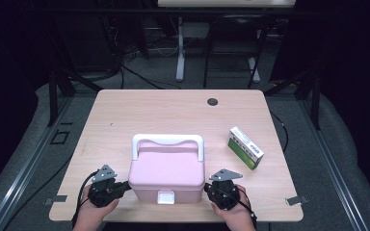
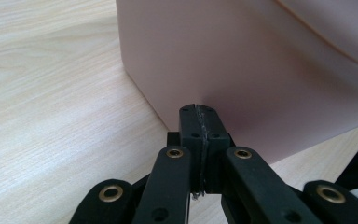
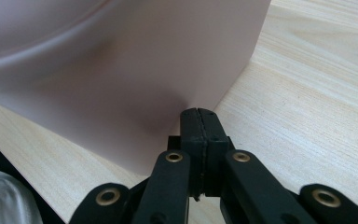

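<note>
— The pink box [image 1: 166, 172], where does it sit from above?
— In the high view it stands near the front edge of the wooden table [image 1: 173, 110], white handle [image 1: 168, 141] folded toward the back, white latch [image 1: 165, 197] facing the person. The left gripper [image 1: 125, 185] is just beside its left wall, the right gripper [image 1: 207, 189] just beside its right wall, so the box lies between them. A green and white carton [image 1: 245, 147] lies well apart to the right.
— And the left gripper view?
— The left gripper [image 2: 199, 108] has its jaws pressed together on nothing, tips at the pink wall [image 2: 242, 65] near a lower corner; whether they touch it I cannot tell.
— The right gripper view?
— The same: the right gripper [image 3: 199, 111] has its jaws closed and empty, with the tips against or just short of the box wall [image 3: 121, 70].
</note>
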{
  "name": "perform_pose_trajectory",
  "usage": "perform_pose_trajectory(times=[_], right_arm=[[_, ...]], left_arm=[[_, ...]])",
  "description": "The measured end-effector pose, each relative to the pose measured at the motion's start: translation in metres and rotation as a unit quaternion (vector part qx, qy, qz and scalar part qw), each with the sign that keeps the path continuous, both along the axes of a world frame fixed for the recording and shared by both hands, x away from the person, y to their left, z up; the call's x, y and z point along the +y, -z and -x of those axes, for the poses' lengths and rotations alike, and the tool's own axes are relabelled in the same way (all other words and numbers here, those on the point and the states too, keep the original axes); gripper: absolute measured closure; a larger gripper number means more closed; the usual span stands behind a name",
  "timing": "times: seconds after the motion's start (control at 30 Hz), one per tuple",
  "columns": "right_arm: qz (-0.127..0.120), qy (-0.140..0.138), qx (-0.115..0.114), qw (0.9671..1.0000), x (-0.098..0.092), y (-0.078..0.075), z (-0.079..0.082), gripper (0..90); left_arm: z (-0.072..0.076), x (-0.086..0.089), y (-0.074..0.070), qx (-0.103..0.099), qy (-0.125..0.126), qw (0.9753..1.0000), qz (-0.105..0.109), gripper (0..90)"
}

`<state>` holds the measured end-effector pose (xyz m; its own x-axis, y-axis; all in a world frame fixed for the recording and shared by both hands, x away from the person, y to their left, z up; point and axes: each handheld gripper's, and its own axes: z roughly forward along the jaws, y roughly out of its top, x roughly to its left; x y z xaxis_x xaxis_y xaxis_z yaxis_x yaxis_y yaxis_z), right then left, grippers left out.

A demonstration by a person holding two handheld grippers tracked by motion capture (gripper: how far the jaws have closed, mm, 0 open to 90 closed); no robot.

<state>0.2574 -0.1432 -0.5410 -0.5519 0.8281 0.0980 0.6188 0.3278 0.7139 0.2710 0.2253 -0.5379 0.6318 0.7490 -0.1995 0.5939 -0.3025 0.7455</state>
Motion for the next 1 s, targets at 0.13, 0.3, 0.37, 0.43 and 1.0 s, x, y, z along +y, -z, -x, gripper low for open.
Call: perform_pose_trajectory(times=[0.13,0.3,0.37,0.43,1.0], right_arm=[[-0.002,0.003,0.003,1.0000,-0.001,0.000,-0.001,90.0],[-0.006,0.000,0.006,1.0000,-0.002,0.000,-0.003,90.0],[-0.006,-0.003,0.007,1.0000,-0.004,0.000,-0.003,86.4],[0.006,-0.016,0.006,0.9998,-0.007,0.001,-0.006,79.7],[-0.021,0.000,0.002,0.9998,-0.030,-0.016,-0.014,49.3]], left_arm=[[0.000,0.000,0.000,-0.001,0.003,1.0000,0.000,90.0],[-0.002,0.001,0.000,0.003,0.007,1.0000,-0.001,89.9],[-0.003,0.002,-0.001,0.007,0.003,1.0000,-0.003,86.3],[-0.005,0.005,-0.001,0.014,0.003,0.9999,0.001,79.6],[-0.015,0.038,-0.021,0.010,-0.021,0.9992,0.031,55.8]])
